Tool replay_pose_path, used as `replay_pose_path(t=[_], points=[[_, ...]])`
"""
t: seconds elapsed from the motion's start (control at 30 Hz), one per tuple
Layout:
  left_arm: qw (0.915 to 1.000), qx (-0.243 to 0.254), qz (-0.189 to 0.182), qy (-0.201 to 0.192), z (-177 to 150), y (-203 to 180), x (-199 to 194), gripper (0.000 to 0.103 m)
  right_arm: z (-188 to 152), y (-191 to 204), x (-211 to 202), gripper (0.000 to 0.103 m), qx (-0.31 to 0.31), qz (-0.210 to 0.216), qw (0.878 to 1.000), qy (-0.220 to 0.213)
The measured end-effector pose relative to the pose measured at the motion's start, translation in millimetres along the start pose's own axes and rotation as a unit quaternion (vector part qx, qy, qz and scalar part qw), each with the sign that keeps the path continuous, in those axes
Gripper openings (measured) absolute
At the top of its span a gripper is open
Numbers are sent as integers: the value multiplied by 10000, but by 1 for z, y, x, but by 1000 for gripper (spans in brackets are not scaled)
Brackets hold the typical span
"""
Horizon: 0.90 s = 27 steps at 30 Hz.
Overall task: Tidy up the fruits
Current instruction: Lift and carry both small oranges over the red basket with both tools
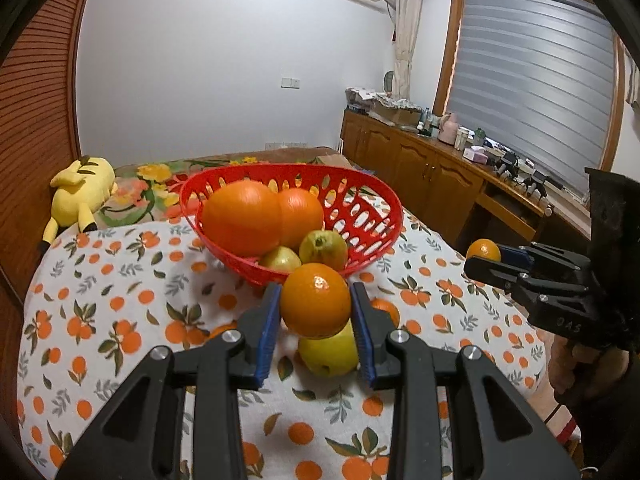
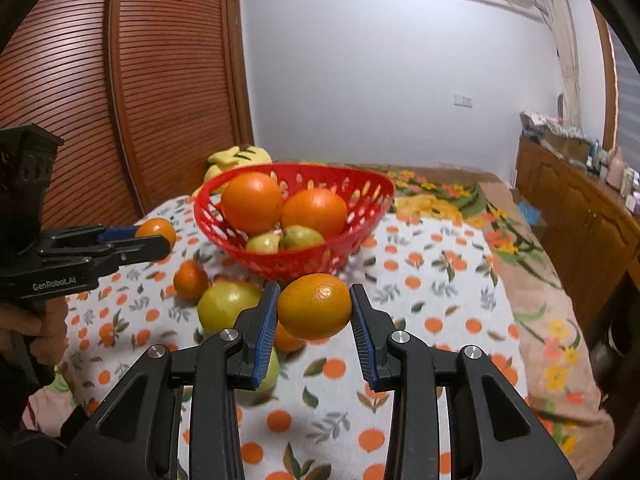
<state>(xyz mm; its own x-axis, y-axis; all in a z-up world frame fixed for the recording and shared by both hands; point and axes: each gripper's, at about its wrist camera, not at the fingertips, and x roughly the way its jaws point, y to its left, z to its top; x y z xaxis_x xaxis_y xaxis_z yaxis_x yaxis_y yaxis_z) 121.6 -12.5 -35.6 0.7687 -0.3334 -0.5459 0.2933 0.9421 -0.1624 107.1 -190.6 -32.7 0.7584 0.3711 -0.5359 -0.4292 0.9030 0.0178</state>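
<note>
**Q:** Both tongs: what state is recorded, and where is the fruit?

**A:** An orange (image 1: 315,300) is pinched between the blue pads of the left gripper (image 1: 315,320), raised clear of the tablecloth (image 1: 120,280). A second orange (image 2: 315,306) is pinched likewise in the right gripper (image 2: 315,320). Both are held near the front rim of the red basket (image 1: 360,216), where two large oranges and two green fruits are already seated. A yellow-green apple (image 1: 328,354) and a small orange (image 2: 191,280) are left on the cloth.

**Q:** What faults are to be expected from here?

**A:** Four are judged likely:
- Slip: round, smooth skin is gripped at two narrow contacts only; a roll-out could be caused by any tilt
- Collision: both grippers are aimed at one basket, so contact between them is possible if entry is made together
- Overspill: the basket is well filled at the left; a dropped fruit could bounce out
- Tipping: the light basket could be pushed over by pressure on its near rim
</note>
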Motion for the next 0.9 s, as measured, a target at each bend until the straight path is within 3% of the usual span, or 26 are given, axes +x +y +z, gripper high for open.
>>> replay_pose_path(t=[0.4,0.9], points=[[9999,48,116,-34,11,7,9,32,30,-2,23,35,-108,125,9999,6],[9991,248,307,166,34,7,53,32,54,-10,81,35,-142,105,9992,349]])
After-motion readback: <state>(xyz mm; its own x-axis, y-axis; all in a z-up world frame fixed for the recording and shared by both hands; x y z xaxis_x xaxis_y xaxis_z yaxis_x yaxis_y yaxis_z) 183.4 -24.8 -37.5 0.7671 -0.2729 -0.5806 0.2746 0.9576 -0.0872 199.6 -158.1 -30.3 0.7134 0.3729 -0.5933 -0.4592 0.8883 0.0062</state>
